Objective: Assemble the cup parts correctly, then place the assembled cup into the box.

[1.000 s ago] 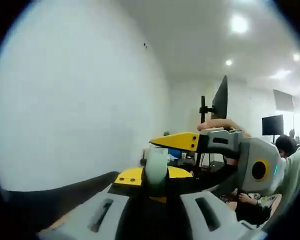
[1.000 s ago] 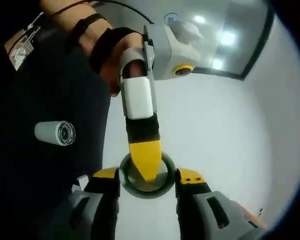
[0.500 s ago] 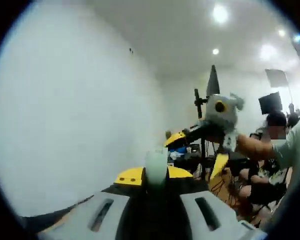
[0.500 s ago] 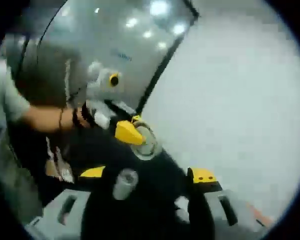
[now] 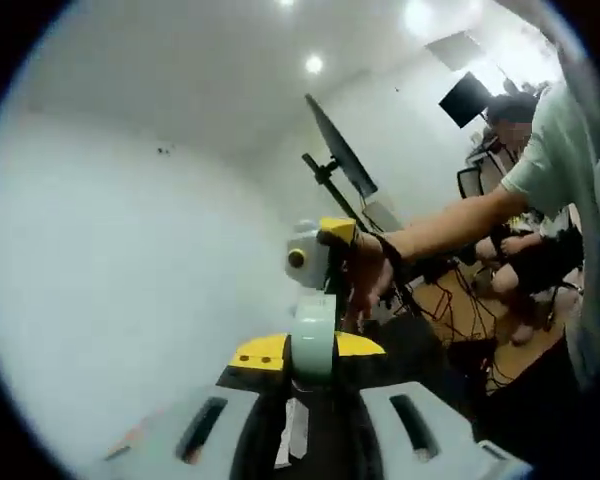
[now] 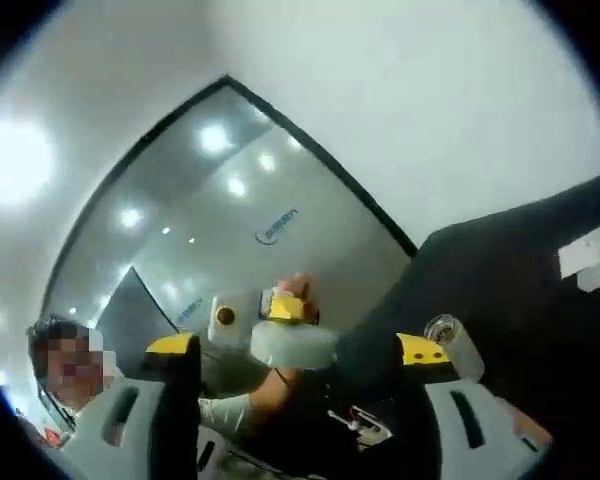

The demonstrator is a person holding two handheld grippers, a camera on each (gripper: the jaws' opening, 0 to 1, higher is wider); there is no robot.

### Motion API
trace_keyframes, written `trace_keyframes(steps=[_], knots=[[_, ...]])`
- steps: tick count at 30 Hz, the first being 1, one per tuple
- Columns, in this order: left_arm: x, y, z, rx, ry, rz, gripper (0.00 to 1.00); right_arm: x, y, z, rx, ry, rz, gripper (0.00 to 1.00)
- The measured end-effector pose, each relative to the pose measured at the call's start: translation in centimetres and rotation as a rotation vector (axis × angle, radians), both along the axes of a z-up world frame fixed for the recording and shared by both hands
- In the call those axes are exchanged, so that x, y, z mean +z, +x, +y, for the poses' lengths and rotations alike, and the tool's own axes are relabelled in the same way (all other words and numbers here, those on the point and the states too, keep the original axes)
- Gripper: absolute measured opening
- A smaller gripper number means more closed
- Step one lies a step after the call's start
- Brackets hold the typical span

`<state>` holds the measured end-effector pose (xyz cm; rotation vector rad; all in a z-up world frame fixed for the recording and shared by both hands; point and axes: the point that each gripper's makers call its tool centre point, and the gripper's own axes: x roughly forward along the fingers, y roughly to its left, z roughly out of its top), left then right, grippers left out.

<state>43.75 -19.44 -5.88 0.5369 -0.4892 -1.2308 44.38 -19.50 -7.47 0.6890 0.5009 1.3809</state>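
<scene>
Yellow-tipped fingers (image 5: pixel 263 352) of our left gripper (image 5: pixel 307 352) stand closed against a pale green cup part (image 5: pixel 315 335) in the left gripper view. The part sits upright between the two tips, touching both, and rises past them toward 12 o'clock. Just beyond its top, at about 12 o'clock from it, we see our right gripper (image 5: pixel 332 247) coming in, held in our hand (image 5: pixel 365 275); from this side we cannot tell how its jaws stand. Our bare forearm runs from that hand out toward 2 o'clock, to a pale green sleeve (image 5: pixel 555 165). Behind are a white wall (image 5: pixel 110 260), a dark monitor on an arm (image 5: pixel 335 150), and ceiling lights. A dark table surface (image 5: pixel 420 350) lies at 4 o'clock from the cup part.

In the right gripper view, our right gripper's fingers (image 6: pixel 172 346) stand well apart with nothing between them that they touch. Between the two tips but farther out, our left gripper (image 6: pixel 280 310) shows with the same pale cup part (image 6: pixel 295 345) in its grip; the part lies roughly midway between our right tips and apart from both. At 3 o'clock from it, just beside our right gripper's right tip, a small metal cylinder with a glassy end (image 6: pixel 453 343) rests on the dark table (image 6: pixel 520 290). A white label (image 6: pixel 590 255) lies on the table at 2 o'clock.
</scene>
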Motion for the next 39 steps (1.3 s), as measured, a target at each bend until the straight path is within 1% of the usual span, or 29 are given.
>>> trace_keyframes(steps=[1, 3, 4, 6, 7, 8, 9, 12, 20, 21, 26, 33, 39], knots=[[0.0, -0.2, -0.1, -0.005, 0.008, -0.001, 0.11, -0.4, -0.2, 0.3, -0.001, 0.001, -0.001, 0.72], [0.2, -0.3, -0.3, -0.023, 0.026, -0.005, 0.11, -0.9, -0.7, 0.9, 0.017, -0.001, -0.017, 0.67], [-0.1, -0.5, -0.6, -0.026, 0.039, -0.006, 0.11, -1.1, -0.8, 1.1, 0.021, 0.001, -0.019, 0.65], [-0.6, -0.4, -0.8, -0.016, 0.073, -0.021, 0.11, -1.0, -1.2, 1.4, 0.048, 0.032, -0.006, 0.60], [-0.7, -0.3, -0.9, -0.010, 0.081, -0.025, 0.11, -0.8, -0.8, 1.1, 0.056, 0.045, 0.002, 0.59], [-0.8, -0.3, -0.9, -0.015, 0.084, -0.021, 0.11, -0.9, -0.8, 1.3, 0.056, 0.044, 0.004, 0.59], [-0.9, -0.3, -0.9, -0.018, 0.085, -0.020, 0.11, -1.2, -1.0, 1.4, 0.064, 0.031, -0.012, 0.58], [-1.2, -0.1, -1.2, -0.017, 0.104, -0.016, 0.11, -1.8, -1.8, 1.9, 0.081, 0.018, -0.017, 0.55], [-1.8, -0.2, -1.6, -0.032, 0.131, -0.011, 0.11, -2.2, -2.3, 2.2, 0.099, 0.028, 0.000, 0.49], [-1.8, -0.2, -1.6, -0.031, 0.134, -0.011, 0.11, -2.0, -1.7, 1.7, 0.102, 0.034, 0.005, 0.48], [-1.9, 0.0, -1.8, -0.030, 0.142, -0.011, 0.11, -2.2, -1.1, 1.3, 0.102, 0.026, 0.008, 0.42], [-2.2, -0.1, -1.8, -0.030, 0.158, -0.010, 0.11, -2.5, -1.6, 1.5, 0.100, 0.031, 0.001, 0.42], [-2.3, 0.0, -1.7, -0.029, 0.154, -0.007, 0.11, -2.3, -0.7, 1.0, 0.087, 0.041, -0.002, 0.42]])
